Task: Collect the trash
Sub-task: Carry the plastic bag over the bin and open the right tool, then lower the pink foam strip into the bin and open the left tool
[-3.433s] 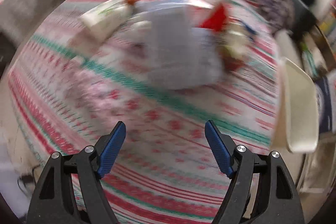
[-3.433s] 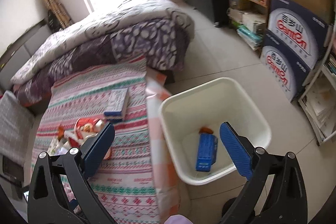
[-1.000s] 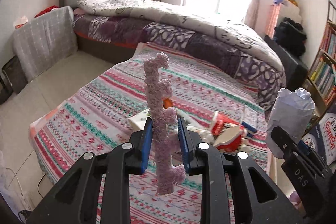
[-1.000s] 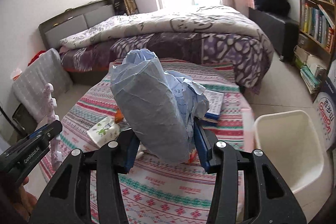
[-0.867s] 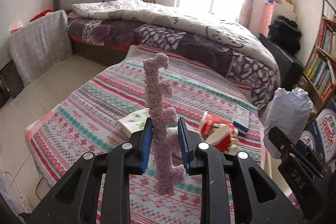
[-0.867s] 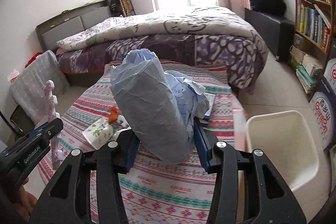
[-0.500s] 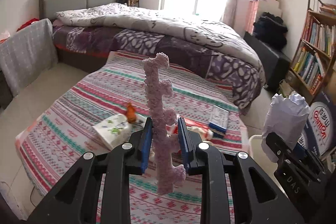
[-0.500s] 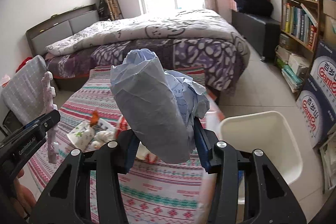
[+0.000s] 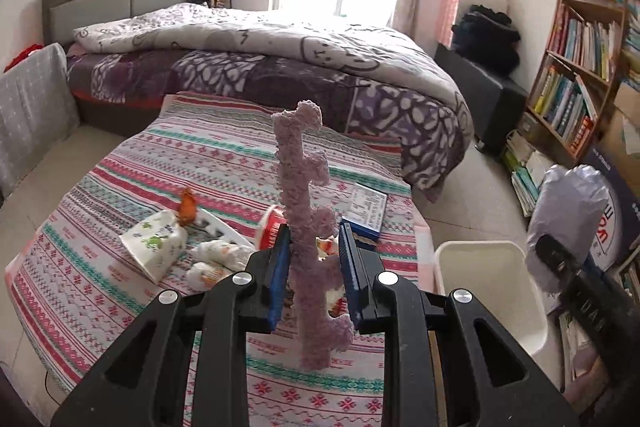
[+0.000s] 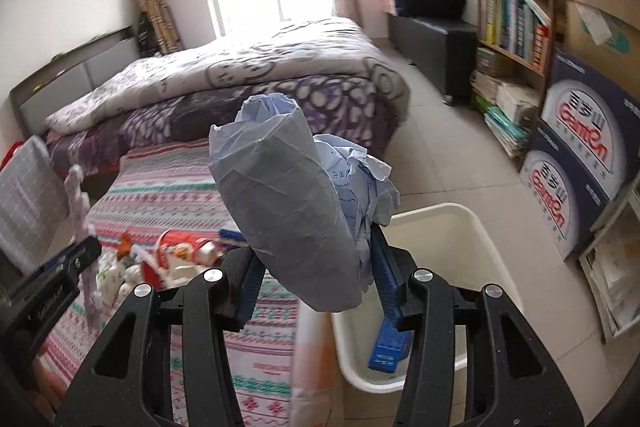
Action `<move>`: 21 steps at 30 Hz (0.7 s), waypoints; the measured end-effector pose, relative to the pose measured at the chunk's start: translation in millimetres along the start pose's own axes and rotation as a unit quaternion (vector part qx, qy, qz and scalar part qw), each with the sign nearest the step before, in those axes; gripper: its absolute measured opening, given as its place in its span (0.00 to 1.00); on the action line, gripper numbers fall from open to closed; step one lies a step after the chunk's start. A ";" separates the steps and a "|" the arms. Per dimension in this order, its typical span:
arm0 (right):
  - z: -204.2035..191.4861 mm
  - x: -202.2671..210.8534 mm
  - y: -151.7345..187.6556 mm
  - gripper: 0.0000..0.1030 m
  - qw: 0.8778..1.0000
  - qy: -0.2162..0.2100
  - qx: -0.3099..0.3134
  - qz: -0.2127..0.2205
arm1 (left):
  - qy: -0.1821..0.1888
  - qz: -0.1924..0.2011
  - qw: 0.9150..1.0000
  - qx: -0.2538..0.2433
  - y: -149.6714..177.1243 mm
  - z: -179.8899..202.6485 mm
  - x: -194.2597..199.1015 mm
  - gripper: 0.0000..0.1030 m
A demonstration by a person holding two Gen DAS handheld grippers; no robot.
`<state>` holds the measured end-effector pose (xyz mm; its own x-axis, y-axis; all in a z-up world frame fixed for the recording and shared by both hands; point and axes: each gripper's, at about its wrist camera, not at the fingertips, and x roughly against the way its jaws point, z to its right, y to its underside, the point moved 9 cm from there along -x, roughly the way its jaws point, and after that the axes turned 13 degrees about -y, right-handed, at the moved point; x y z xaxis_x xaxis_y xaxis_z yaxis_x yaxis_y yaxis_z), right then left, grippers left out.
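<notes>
My left gripper (image 9: 312,251) is shut on a pink knobbly foam strip (image 9: 302,195) held upright above the striped cloth (image 9: 224,163). My right gripper (image 10: 316,251) is shut on a crumpled roll of pale blue paper (image 10: 280,199), held above the near rim of the white bin (image 10: 486,239). The paper (image 9: 564,215) and bin (image 9: 480,267) also show at right in the left wrist view. A blue box (image 10: 390,347) lies in the bin. More trash lies on the cloth: a tissue pack (image 9: 154,243), a red cup (image 9: 272,227), an orange scrap (image 9: 187,205).
A blue-edged booklet (image 9: 366,207) lies on the cloth near the bin. A bed with a purple quilt (image 9: 280,67) is behind. Bookshelves (image 10: 516,3) and blue cartons (image 10: 580,163) stand at right, on a tiled floor (image 10: 452,155).
Both grippers closed on their items since 3.4 s ago. Over the last second both swung right, toward the bin, which now sits under the right gripper.
</notes>
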<state>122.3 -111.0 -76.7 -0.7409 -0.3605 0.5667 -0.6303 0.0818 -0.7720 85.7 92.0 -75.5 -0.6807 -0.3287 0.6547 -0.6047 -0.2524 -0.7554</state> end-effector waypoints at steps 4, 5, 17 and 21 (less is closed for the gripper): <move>29.9 5.4 -5.4 0.45 0.999 0.023 -0.029 0.005 | 0.007 -0.003 1.000 -0.008 3.9 14.4 -1.3 0.24; 34.8 6.0 -5.9 0.45 0.999 0.027 -0.035 0.005 | 0.010 -0.003 1.000 -0.010 5.0 19.1 -1.5 0.24; 104.2 30.1 -6.1 0.73 0.991 0.097 -0.092 0.017 | 0.057 -0.005 0.997 -0.053 19.8 87.0 -1.7 0.24; 123.8 36.7 -6.9 0.82 0.988 0.111 -0.106 0.022 | 0.070 -0.007 0.995 -0.070 26.1 111.3 -2.1 0.24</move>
<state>128.2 -239.9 -86.2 -0.7861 -0.1417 0.6016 -0.6138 0.2940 -0.7327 117.4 -15.2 -99.6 -0.7169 -0.1931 0.6699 -0.6595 -0.1238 -0.7415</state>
